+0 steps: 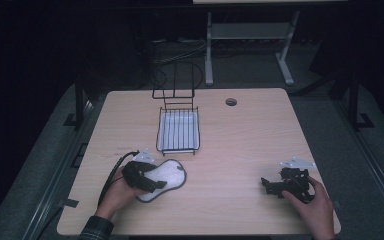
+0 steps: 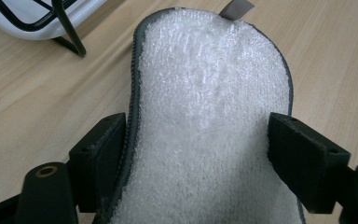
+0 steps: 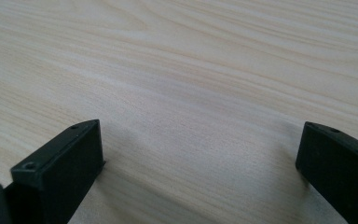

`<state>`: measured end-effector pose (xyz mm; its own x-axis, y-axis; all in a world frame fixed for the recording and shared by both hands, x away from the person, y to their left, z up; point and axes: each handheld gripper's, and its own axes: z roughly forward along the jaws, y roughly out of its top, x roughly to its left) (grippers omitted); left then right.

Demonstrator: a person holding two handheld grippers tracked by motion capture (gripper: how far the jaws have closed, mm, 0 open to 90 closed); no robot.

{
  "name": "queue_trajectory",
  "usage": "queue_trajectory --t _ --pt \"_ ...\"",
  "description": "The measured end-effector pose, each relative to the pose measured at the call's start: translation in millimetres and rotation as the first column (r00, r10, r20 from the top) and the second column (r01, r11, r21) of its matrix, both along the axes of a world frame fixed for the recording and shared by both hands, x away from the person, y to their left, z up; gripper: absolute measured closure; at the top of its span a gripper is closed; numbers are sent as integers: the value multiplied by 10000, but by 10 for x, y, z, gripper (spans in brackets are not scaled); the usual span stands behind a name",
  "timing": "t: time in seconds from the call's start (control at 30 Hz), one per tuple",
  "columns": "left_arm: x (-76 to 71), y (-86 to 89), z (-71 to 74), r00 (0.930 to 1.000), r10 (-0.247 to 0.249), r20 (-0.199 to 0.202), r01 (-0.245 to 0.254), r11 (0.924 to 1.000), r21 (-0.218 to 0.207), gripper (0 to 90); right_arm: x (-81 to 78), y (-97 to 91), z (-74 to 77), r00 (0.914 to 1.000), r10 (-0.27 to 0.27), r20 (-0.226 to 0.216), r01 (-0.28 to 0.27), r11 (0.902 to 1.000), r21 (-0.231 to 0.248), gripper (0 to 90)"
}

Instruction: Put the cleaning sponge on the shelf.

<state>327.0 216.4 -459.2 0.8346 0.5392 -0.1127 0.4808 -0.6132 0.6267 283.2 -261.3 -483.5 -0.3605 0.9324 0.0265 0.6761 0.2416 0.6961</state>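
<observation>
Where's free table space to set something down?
Bare wood between the white pad and the right gripper, and right of the wire rack up to the cable hole. Crowded near-left, where the left gripper straddles the pad.

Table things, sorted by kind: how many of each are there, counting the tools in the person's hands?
White fluffy pad with grey edge: 1
Black wire rack with white tray: 1
Hand-held gripper: 2, the left hand-held gripper with its jaws around the pad, the right hand-held gripper with open jaws over bare table
Total: 4
</observation>
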Motion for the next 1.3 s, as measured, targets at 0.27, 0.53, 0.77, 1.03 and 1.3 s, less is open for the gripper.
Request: queue_trajectory --t 0.27,0.53,0.77,1.03,1.3 --pt "-16 27 49 9999 -38 120 37 10000 90 299 0 0 0 10000 -4 -1 4 10000 2 1" --pt "-15 106 141 9998 121 159 -115 9994 -323 491 0 0 0 10000 -2 0 2 10000 0 2" --pt "-24 147 212 9996 167 245 -149 9971 -750 608 0 0 0 10000 -1 0 1 10000 -2 2" --pt "-32 182 280 9997 233 66 -224 9927 -1188 693 0 0 0 10000 -2 0 2 10000 0 1" --pt "-65 209 365 9997 224 -84 -235 9846 -1734 763 0 0 0 10000 0 0 0 10000 0 2"
